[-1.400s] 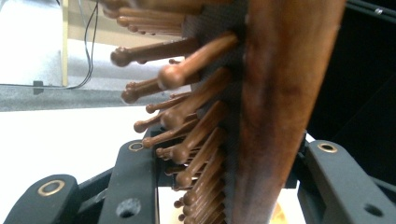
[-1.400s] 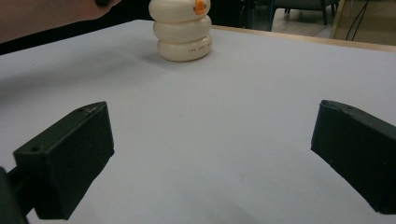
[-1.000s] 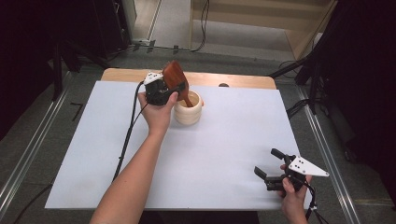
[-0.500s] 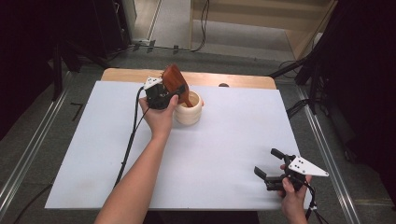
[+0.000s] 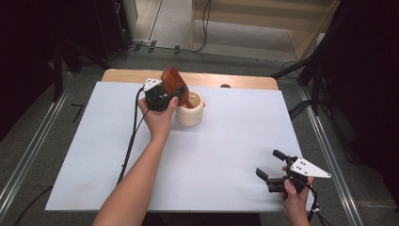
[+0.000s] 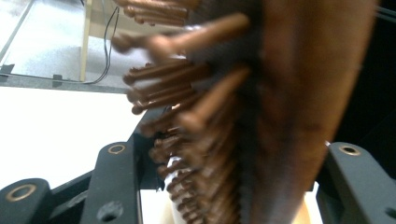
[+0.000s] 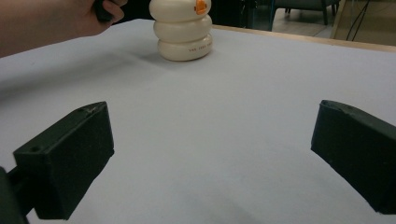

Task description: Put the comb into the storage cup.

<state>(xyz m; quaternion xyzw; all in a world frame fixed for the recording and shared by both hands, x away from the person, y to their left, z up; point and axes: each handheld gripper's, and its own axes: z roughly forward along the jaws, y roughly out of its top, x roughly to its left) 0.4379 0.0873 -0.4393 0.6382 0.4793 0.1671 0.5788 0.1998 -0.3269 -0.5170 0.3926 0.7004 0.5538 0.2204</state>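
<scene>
- Two grippers are at work: the left gripper (image 5: 165, 96) sits at a wooden hairbrush (image 5: 175, 85) whose handle end goes down into the cream ribbed holder (image 5: 190, 109); its jaws have just been opening, and in the left gripper view the brush (image 6: 261, 107) stands between them, the bristles toward one jaw and the smooth back toward the other.
- One pad looks clear of the bristles, but whether the other jaw touches the brush's back I cannot tell.
- Right gripper (image 5: 273, 175) rests well away from the holder, its jaws wide apart with only the white table (image 7: 224, 140) between them.
- Risk, as I judge it: the brush leans in the holder, so once the pads let go it may tip the light holder over or slide out, more so if a retreating jaw snags the bristles.
- Hidden: the handle's end inside the holder, and how deep it sits.
- Blurred: the brush in the left gripper view, so contact at the pads is hard to read.
- Cut off: the holder's (image 7: 183, 29) top in the right gripper view.
</scene>
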